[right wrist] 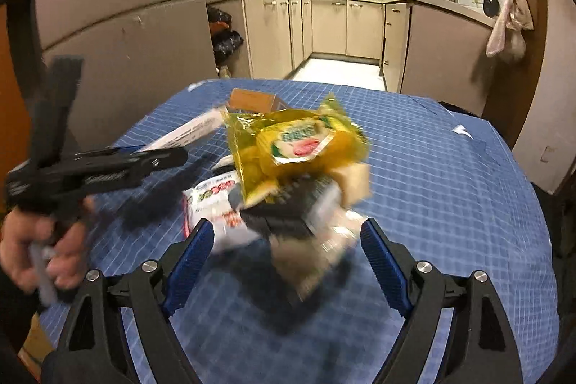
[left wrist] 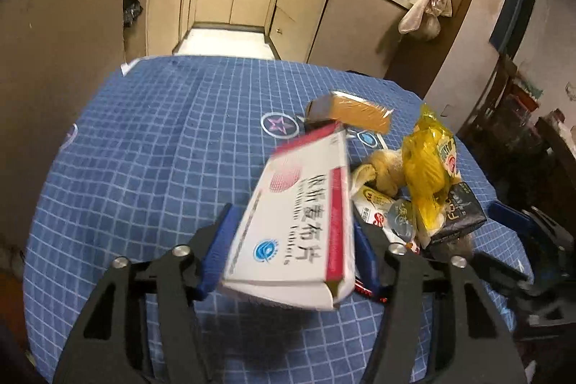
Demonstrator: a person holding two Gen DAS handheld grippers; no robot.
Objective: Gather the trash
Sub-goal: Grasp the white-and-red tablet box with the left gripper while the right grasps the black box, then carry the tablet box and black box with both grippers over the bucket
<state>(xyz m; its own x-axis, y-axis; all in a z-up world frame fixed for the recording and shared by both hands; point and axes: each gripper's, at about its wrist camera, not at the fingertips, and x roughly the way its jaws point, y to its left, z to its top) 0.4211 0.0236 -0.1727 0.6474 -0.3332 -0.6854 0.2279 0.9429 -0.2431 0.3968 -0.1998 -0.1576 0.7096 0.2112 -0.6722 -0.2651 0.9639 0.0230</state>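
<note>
My left gripper [left wrist: 291,222] is shut on a white and red medicine box [left wrist: 288,240], which sits tilted between the blue pads above the blue checked tablecloth [left wrist: 151,150]. To its right lies a pile of trash: a yellow wrapper [left wrist: 428,168], an orange box [left wrist: 363,114], a dark carton [left wrist: 460,215] and a white packet [left wrist: 378,204]. In the right wrist view my right gripper [right wrist: 288,236] stands open close in front of that pile, with the blurred dark carton [right wrist: 284,211] and the yellow wrapper [right wrist: 298,143] just beyond its pads. A hand [right wrist: 39,240] holds the left gripper [right wrist: 158,155] at the left, with the white box [right wrist: 190,132] in it.
The tablecloth [right wrist: 450,204] covers a rounded table whose far edge faces a kitchen with beige cabinets [right wrist: 331,24]. A tall brown fridge [right wrist: 118,17] stands at the left. A star mark [left wrist: 279,125] is printed on the cloth. Dark furniture [left wrist: 532,139] stands at the right.
</note>
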